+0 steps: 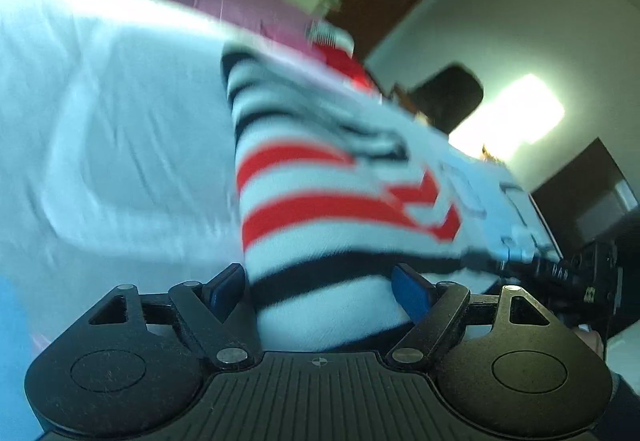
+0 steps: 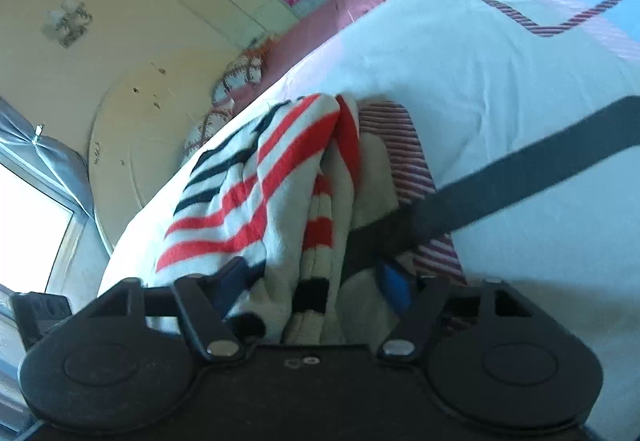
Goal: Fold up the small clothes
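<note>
One striped garment [image 1: 320, 201], bunched on the white bedsheet [image 1: 100, 121], sits between both your grippers.
Your left gripper [image 1: 320, 285] has its two blue pads spread, the cloth lying between them; whether your right gripper [image 2: 316, 281] clamps the folded layers, I cannot tell.

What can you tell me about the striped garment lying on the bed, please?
The striped garment looks like a soft knit, white with red bands and dark, navy-or-black bands. It lies bunched and partly folded on the pale bedsheet, its layers stacked unevenly, with a ribbed edge showing among the folds. It sits over a patch of thin maroon-and-white stripes on the sheet. Cloth fills the space between the fingers of both the left gripper and the right gripper. The left view is blurred, so finer detail is unclear.
</note>
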The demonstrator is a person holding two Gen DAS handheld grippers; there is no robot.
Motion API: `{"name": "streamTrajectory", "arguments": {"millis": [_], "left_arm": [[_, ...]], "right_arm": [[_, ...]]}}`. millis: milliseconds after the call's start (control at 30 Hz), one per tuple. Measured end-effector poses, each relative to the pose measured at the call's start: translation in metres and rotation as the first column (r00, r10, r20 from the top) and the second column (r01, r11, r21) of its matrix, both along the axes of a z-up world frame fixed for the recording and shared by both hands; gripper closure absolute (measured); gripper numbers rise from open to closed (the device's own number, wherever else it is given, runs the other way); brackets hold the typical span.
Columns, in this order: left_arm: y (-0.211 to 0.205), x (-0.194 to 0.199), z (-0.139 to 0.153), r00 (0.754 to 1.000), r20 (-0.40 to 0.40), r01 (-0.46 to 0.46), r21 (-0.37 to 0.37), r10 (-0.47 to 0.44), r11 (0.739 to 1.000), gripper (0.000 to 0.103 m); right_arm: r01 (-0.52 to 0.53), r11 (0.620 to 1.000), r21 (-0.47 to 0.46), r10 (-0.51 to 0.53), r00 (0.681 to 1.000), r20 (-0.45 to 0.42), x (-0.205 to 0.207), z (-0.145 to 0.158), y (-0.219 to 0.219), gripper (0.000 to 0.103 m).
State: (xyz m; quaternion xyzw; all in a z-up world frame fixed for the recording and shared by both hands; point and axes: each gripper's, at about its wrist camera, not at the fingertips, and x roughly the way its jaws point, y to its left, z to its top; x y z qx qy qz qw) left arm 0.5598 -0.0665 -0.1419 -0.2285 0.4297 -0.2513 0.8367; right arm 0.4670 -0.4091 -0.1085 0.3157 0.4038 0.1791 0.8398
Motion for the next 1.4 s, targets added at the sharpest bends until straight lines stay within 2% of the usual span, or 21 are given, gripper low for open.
{"name": "streamTrajectory", "arguments": {"millis": [33,133,200,300,367,400,467,500,533,567,700,833,900,1067,1100,1133,1200,1267,1300,1367,1400], "left_arm": [[0.002,0.000,-0.003,1.000,0.003,-0.011,-0.034,0.011,0.999,0.024],[0.001,0.001,-0.004,1.000,0.009,-0.017,-0.057,0.018,0.998,0.030],[0.004,-0.001,-0.005,0.999,0.023,-0.027,-0.076,0.028,0.997,0.039],[0.007,-0.010,-0.007,0.997,0.072,-0.032,-0.081,0.038,0.996,0.040],[0.005,-0.008,-0.012,0.998,0.052,-0.038,-0.082,0.042,0.996,0.040],[0.003,-0.006,-0.011,0.998,0.042,-0.044,-0.082,0.048,0.996,0.039],[0.002,-0.004,-0.007,0.999,0.038,-0.035,-0.079,0.038,0.996,0.036],[0.003,-0.002,-0.007,0.999,0.039,-0.033,-0.080,0.037,0.996,0.034],[0.005,-0.001,-0.007,0.999,0.037,-0.031,-0.087,0.035,0.996,0.033],[0.007,0.001,-0.008,0.999,0.031,-0.032,-0.101,0.036,0.994,0.033],[0.013,0.003,-0.010,0.999,0.025,-0.042,-0.120,0.045,0.992,0.033],[0.007,0.008,-0.011,0.999,0.023,-0.046,-0.112,0.049,0.993,0.032],[0.004,0.010,-0.011,0.998,0.025,-0.046,-0.098,0.049,0.994,0.032],[0.005,0.012,-0.010,0.999,0.022,-0.040,-0.094,0.042,0.995,0.032],[0.005,0.012,-0.010,0.999,0.022,-0.040,-0.093,0.042,0.995,0.032],[0.005,0.012,-0.010,0.999,0.024,-0.039,-0.093,0.042,0.995,0.032],[0.003,0.011,-0.009,0.998,0.035,-0.043,-0.087,0.047,0.995,0.032],[0.001,0.008,-0.008,0.998,0.051,-0.039,-0.070,0.043,0.997,0.032],[0.001,0.008,-0.009,0.998,0.052,-0.041,-0.073,0.045,0.996,0.032],[0.001,0.010,-0.010,0.998,0.044,-0.045,-0.085,0.049,0.995,0.032],[0.000,0.010,-0.009,0.998,0.043,-0.043,-0.079,0.047,0.996,0.032]], "right_arm": [[0.002,1.000,0.003,-0.002,1.000,-0.002,0.002,0.000,0.000,0.055],[-0.005,1.000,0.029,0.005,1.000,0.004,0.008,-0.001,0.002,0.069],[-0.031,0.999,-0.025,0.032,0.998,0.057,0.005,0.010,0.009,0.073],[-0.067,0.998,-0.015,0.069,0.977,0.201,-0.009,0.026,0.009,0.074],[-0.043,0.996,-0.077,0.050,0.995,0.083,0.005,0.005,0.010,0.068],[-0.040,0.999,-0.022,0.042,0.997,0.069,0.007,-0.002,0.004,0.067],[-0.036,0.999,0.009,0.035,0.998,0.054,0.008,0.000,-0.002,0.055],[-0.026,1.000,-0.003,0.026,0.998,0.052,0.006,0.003,-0.003,0.039],[-0.017,1.000,-0.010,0.018,0.998,0.060,0.004,0.008,-0.004,0.031],[-0.006,1.000,-0.004,0.007,0.997,0.082,0.001,0.012,-0.007,0.032],[0.027,0.999,0.042,-0.032,0.991,0.129,-0.004,0.022,-0.023,0.055],[-0.001,0.997,-0.074,0.011,0.992,0.130,0.019,0.022,-0.004,0.055],[0.000,0.989,-0.149,0.025,0.985,0.171,0.028,0.023,0.008,0.063],[-0.033,0.989,-0.145,0.059,0.982,0.179,0.052,0.027,0.014,0.058],[-0.043,0.992,-0.116,0.062,0.983,0.174,0.058,0.026,0.012,0.069],[-0.047,0.994,-0.103,0.065,0.982,0.175,0.061,0.025,0.011,0.091],[-0.043,0.988,-0.149,0.077,0.969,0.233,0.060,0.032,0.011,0.093],[-0.039,0.978,-0.206,0.110,0.932,0.346,0.048,0.045,0.016,0.094],[-0.026,0.970,-0.243,0.111,0.932,0.345,0.049,0.042,0.019,0.094],[-0.030,0.950,-0.311,0.107,0.966,0.235,0.062,0.021,0.022,0.092],[-0.021,0.963,-0.268,0.084,0.970,0.226,0.062,0.014,0.016,0.089]]}}
